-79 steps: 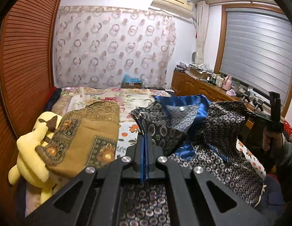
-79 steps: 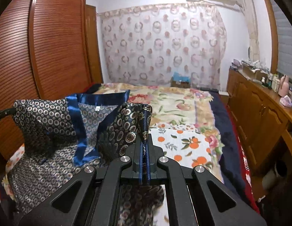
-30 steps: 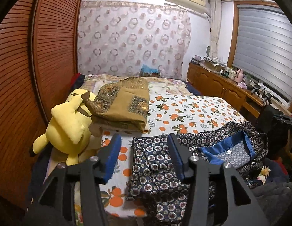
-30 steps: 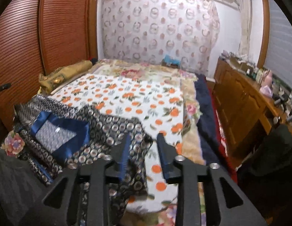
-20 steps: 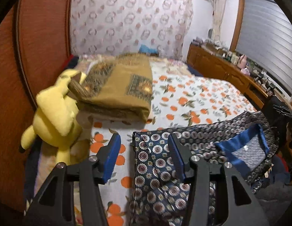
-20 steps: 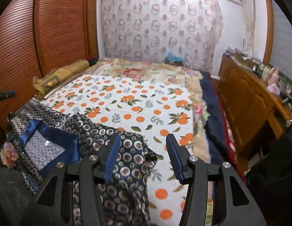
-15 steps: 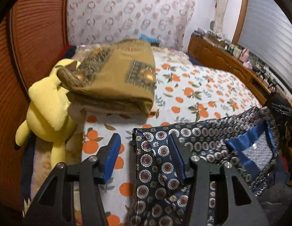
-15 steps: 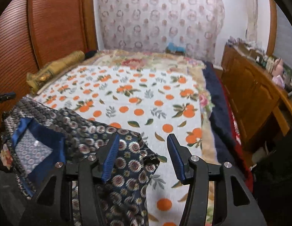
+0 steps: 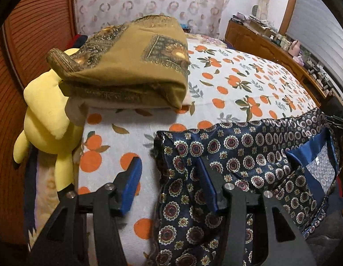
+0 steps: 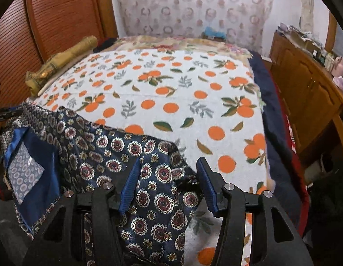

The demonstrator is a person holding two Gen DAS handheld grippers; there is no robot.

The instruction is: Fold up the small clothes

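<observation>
navy medallion-print garment [image 9: 238, 155] (blue lining [image 9: 313, 161] showing) spread rumpled along the bed's near edge

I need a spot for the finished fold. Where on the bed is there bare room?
The widest free patch is the orange-print bedspread between the patterned garment at the near edge and the floral blanket at the far end. It is crowded along the wardrobe side, where the folded olive cloth and yellow plush toy sit.
</observation>
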